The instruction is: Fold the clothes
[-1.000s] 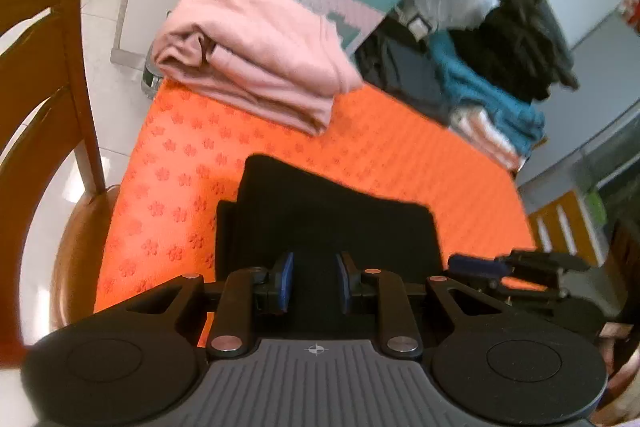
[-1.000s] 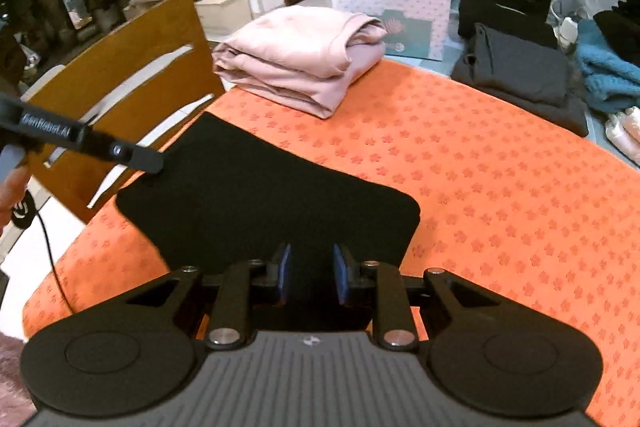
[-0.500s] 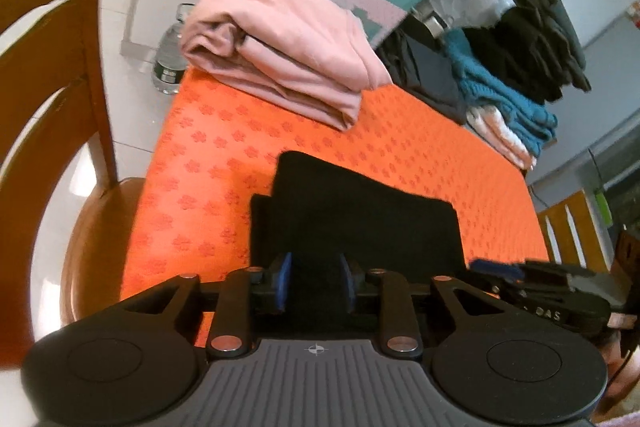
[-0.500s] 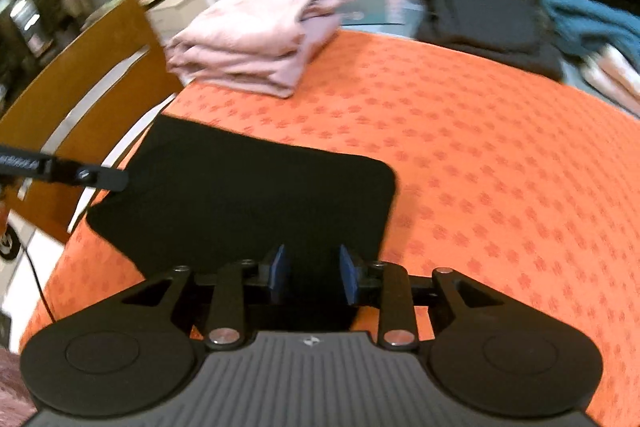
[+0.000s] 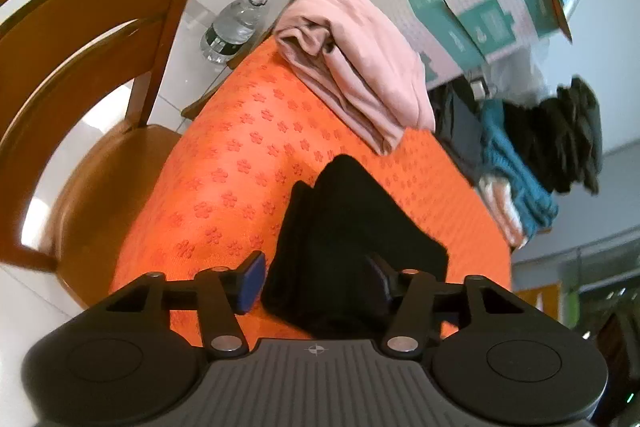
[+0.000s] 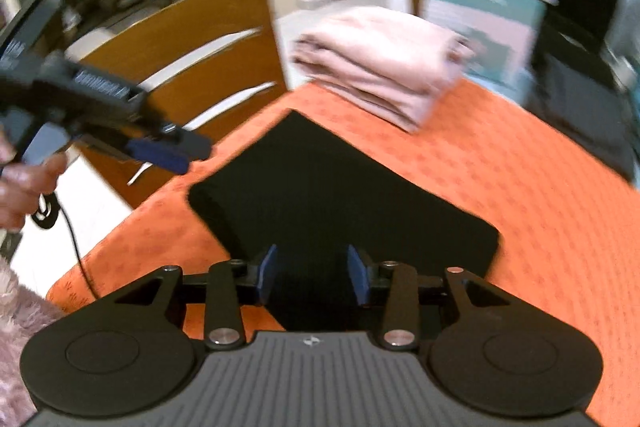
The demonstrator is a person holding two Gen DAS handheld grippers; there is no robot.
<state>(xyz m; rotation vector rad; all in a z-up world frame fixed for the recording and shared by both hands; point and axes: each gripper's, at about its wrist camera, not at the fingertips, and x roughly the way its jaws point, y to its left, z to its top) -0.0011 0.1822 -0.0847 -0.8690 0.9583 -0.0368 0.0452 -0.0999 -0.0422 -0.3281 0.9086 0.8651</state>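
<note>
The black garment (image 6: 340, 203) lay folded into a flat, roughly rectangular pad on the orange flower-patterned surface (image 6: 540, 195), near its front edge. From the right wrist view its top was smooth and unwrinkled, with rounded corners and a thick rolled edge on the side toward the wooden chair (image 6: 192, 67). From the left wrist view the same black garment (image 5: 352, 227) showed stacked layers along one side, the lower layers sticking out a little past the top one.

The right gripper (image 6: 312, 273) hovered at the garment's near edge with its jaws spread apart and nothing between them. The left gripper (image 5: 316, 281) stood over the garment's other end, its jaws also wide apart; whether either tip touched the cloth could not be told. In the right wrist view the left gripper (image 6: 168, 151) appeared raised off the surface, beside the chair.

Farther back on the surface sat a folded pink garment (image 5: 360, 67), well apart from the black one, and beyond it a heap of dark and teal clothes (image 5: 532, 163). Cardboard boxes (image 5: 480, 7) stood behind.
</note>
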